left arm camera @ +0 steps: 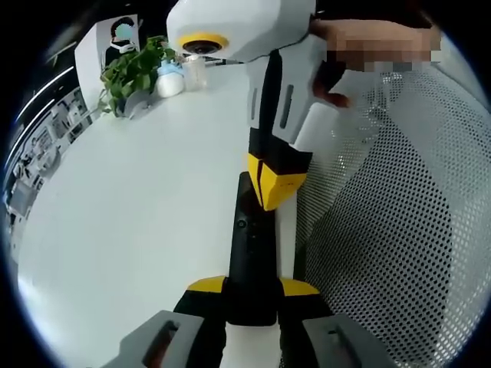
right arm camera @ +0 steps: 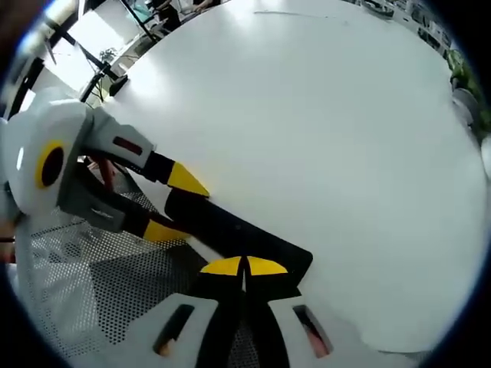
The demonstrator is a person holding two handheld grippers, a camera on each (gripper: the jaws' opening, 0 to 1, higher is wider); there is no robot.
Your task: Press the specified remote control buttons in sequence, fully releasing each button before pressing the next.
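Remote control (left arm camera: 252,253) lies long and black on the white bench (left arm camera: 138,207), beside a perforated mesh surface (left arm camera: 399,230). Your left claw (left arm camera: 253,290) pinches its near end, yellow tips on either side. Your right claw (right arm camera: 244,267) has its tips pressed together, resting on the remote's top, so you cannot see any button beneath them. In the left gripper view that claw hides the remote's far end. Far back stand a plant (left arm camera: 134,73) and small bottles (left arm camera: 173,77), too small to make out.
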